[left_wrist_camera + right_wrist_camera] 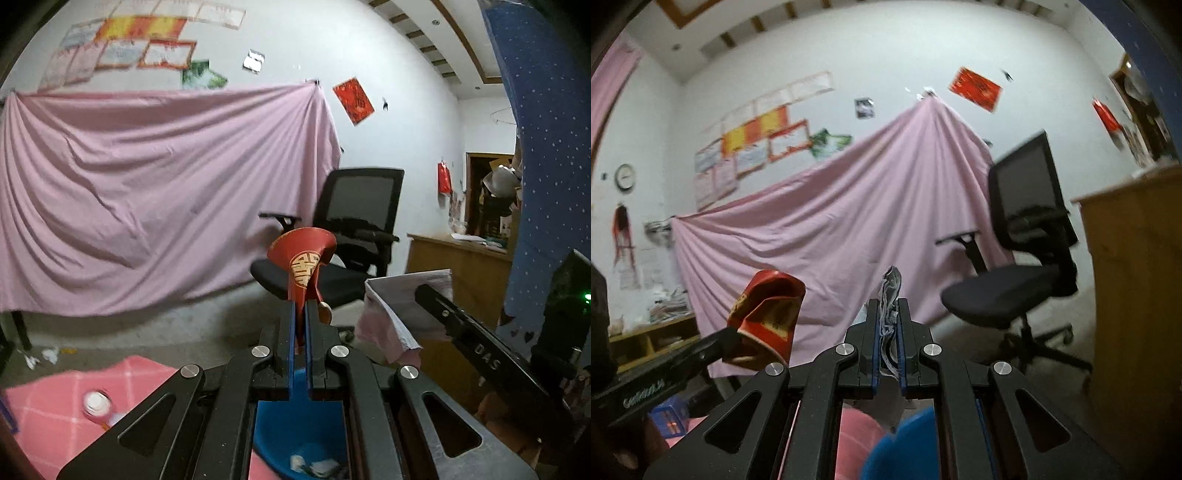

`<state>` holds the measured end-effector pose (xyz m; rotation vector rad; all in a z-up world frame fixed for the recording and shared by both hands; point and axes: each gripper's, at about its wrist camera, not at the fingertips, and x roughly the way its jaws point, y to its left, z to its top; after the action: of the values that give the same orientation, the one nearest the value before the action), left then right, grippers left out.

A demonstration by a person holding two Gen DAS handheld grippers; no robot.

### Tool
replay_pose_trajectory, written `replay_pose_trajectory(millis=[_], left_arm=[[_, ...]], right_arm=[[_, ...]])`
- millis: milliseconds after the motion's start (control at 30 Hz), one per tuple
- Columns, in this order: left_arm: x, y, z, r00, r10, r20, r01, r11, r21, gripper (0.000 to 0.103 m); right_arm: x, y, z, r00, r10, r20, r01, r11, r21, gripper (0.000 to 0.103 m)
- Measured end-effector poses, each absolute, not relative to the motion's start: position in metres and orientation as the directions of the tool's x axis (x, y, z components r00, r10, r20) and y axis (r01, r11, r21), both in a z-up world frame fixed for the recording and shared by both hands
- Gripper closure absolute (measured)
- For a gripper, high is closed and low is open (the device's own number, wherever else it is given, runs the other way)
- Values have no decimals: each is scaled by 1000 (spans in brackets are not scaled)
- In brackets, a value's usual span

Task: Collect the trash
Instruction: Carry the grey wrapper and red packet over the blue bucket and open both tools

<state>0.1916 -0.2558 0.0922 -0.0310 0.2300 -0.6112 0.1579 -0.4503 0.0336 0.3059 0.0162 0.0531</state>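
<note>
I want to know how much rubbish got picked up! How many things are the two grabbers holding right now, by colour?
Red: 1, the crushed red packet in the left gripper.
White-grey: 1, the crumpled paper in the right gripper.
Total: 2 things held.

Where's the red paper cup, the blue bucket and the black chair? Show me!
red paper cup [301,254]: left wrist view, on its crushed red side by the gold emblem.
blue bucket [295,432]: left wrist view, on its inner wall below the gripper.
black chair [1001,291]: right wrist view, on its seat.
</note>
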Motion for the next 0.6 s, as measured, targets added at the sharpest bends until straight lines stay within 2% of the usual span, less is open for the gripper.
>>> replay_pose_trajectory(millis=[367,600], left_arm=[[239,-287,58,693,-593,-410,561,801,-209,100],[257,-287,36,641,-573,-511,518,814,-264,99]], right_arm=[[189,-467,7,971,21,-238,56,948,313,97],[210,-470,-12,938,34,-346,87,941,327,96]])
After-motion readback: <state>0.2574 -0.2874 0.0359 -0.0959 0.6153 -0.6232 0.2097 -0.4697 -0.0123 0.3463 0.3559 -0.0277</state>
